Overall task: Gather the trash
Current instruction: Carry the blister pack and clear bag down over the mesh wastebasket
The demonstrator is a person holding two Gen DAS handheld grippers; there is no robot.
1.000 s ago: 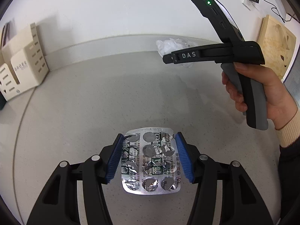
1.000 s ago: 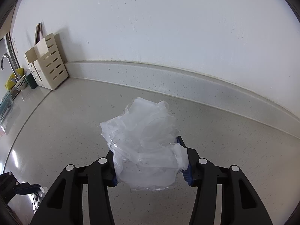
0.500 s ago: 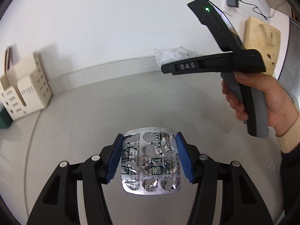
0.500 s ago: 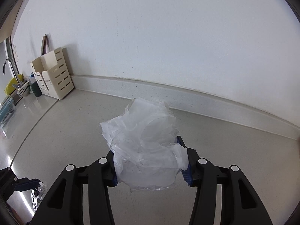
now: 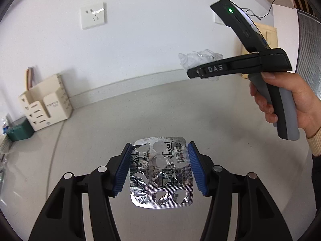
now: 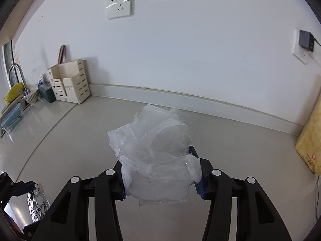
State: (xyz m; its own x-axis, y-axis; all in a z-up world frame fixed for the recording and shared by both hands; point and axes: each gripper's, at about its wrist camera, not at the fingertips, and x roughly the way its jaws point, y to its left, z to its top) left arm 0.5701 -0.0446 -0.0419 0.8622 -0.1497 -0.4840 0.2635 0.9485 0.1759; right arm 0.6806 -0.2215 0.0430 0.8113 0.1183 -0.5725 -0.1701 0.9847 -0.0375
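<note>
We hold both grippers up over the grey countertop point(image 5: 180, 108), each tilted down a bit toward the back wall. In the L wrist view our right hand point(image 5: 284, 102) wraps the grey handle of the right gripper point(image 6: 159, 172), which sits up and to the right, its black body side-on w/ a green light lit on top. A cream cuff shows at the wrist.

Around us: a cream slotted organizer point(image 6: 69, 84) stands at the back left against the wall, a small green box point(image 6: 47, 93) just beside it on its left. Further left, a tap point(image 6: 17, 76) w/ a yellow sponge point(image 6: 12, 94) near it. A white wall socket point(image 6: 119, 4) is on the wall above. On the right, a dark charger point(image 6: 306, 40) is plugged into another socket, and a yellowish box point(image 6: 310, 138) stands near the right edge of the counter. Nothing stands between the grippers and the wall; the counter under them is bare.

The left gripper point(image 5: 160, 167) has its blue pads point(image 5: 122, 170) partway apart & clamped on the two long edges of a used blister pack point(image 5: 161, 172): silver foil, pockets torn open, held flat off the counter, its near end sticking out below the pads. The R gripper, jaws also about halfway, is clamped on a crumpled clear plastic wrapper point(image 6: 154, 152), which bulges up & forward over the pads, hiding most of them. In the R wrist view the blister pack shows again at bottom left.
</note>
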